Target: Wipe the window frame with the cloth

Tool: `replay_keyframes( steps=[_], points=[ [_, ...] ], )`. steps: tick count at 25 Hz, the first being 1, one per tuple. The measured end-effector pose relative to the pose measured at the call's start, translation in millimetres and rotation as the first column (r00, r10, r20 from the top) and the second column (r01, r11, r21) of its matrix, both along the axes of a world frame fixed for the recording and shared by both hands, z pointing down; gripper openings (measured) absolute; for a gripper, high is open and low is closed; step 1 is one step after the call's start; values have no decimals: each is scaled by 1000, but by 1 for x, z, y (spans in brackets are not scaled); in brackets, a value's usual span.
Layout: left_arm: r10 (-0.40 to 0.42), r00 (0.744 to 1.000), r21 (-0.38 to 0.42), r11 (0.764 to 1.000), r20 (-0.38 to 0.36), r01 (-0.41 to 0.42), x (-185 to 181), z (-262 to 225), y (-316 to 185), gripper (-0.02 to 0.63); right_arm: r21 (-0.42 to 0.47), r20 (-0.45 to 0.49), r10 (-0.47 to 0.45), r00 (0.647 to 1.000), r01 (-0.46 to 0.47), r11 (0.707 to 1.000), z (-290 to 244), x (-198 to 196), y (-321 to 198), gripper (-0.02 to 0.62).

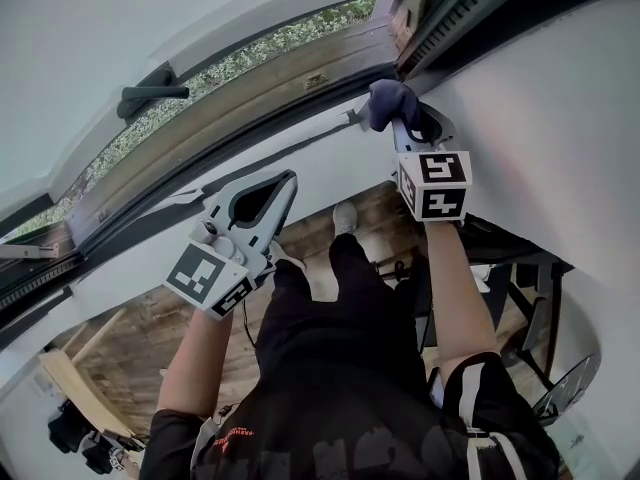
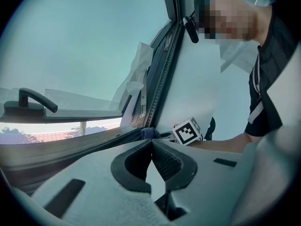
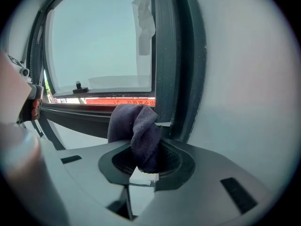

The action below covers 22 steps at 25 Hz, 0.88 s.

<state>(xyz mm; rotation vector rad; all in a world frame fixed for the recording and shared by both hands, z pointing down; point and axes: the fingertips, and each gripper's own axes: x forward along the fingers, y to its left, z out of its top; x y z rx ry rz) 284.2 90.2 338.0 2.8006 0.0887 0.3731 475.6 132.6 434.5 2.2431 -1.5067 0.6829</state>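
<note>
Nearest, the person's dark shirt [image 1: 340, 388] sits below the window frame [image 1: 255, 93], whose far right corner looks like the spot being wiped. Off to the left, the left gripper [image 1: 290, 178] waits with jaws closed on nothing (idle, I'd judge). The right gripper [image 1: 402, 120] pinches the dark cloth [image 1: 388, 98] tight, pressing it into that corner.

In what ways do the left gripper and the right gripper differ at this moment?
The left gripper has its jaws shut on nothing, while the right gripper is shut on a dark blue cloth. The right gripper holds the cloth at the corner of the window frame; the left gripper is away from that corner, further along the frame. Both are light grey and point toward that frame.
</note>
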Motion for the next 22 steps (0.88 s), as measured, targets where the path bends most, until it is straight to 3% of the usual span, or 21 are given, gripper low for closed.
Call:
replay_keyframes(
  steps=[13,22],
  points=[
    [4,1000,17,1000,-19,-4,-7,-12,5,20,3,-17,11,1000,-11,1000,-12,-9,12,75],
    [-38,998,49,998,-52,40,-34,-34,-8,20,45,-51,-73,996,76,996,-43,-46,5,75]
  ],
)
